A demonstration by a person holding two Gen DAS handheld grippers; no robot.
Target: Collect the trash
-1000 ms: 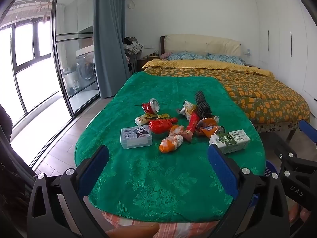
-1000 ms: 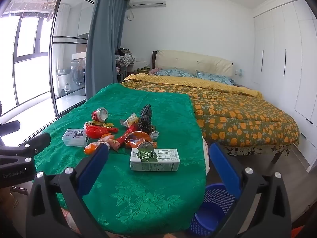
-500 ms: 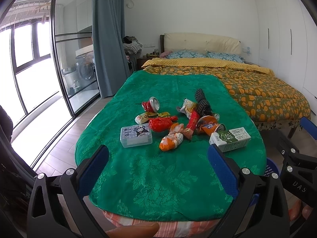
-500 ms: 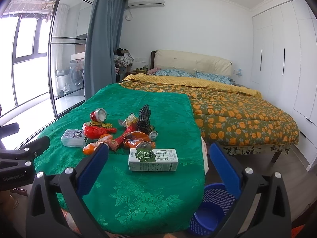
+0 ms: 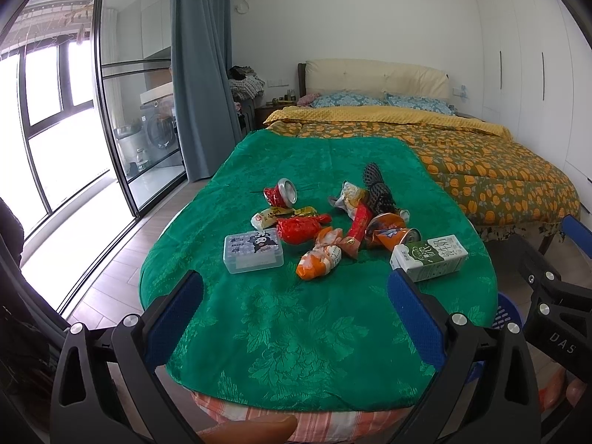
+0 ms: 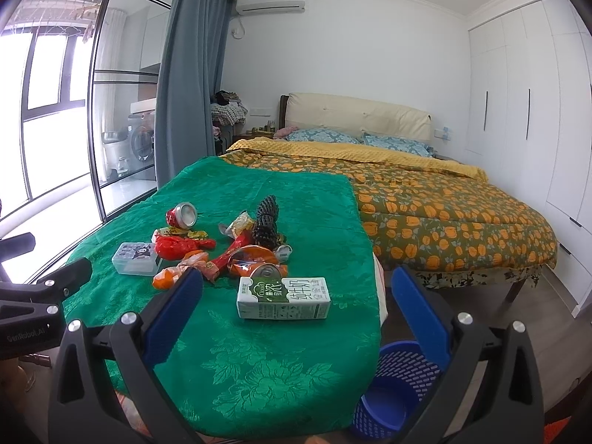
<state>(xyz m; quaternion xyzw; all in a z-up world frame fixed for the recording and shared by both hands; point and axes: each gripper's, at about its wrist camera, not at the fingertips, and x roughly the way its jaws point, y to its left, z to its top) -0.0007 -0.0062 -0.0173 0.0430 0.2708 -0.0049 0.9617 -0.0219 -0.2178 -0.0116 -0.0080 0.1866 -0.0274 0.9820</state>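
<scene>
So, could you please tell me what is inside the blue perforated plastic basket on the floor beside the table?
The blue perforated plastic basket shows only its bare blue bottom, with no trash visible inside. The right gripper's finger and the green tablecloth cover part of its rim and interior.

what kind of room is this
A bedroom, most likely in a home. A made bed with pillows fills the right side, white wardrobes line the wall, and an air conditioner hangs above. Trash sits on a green-clothed table.

Both wrist views near table's [image 5: 281,333] front edge, facing bed [image 6: 444,207]; right one further right; shared trash pile [image 5: 333,225].
</scene>
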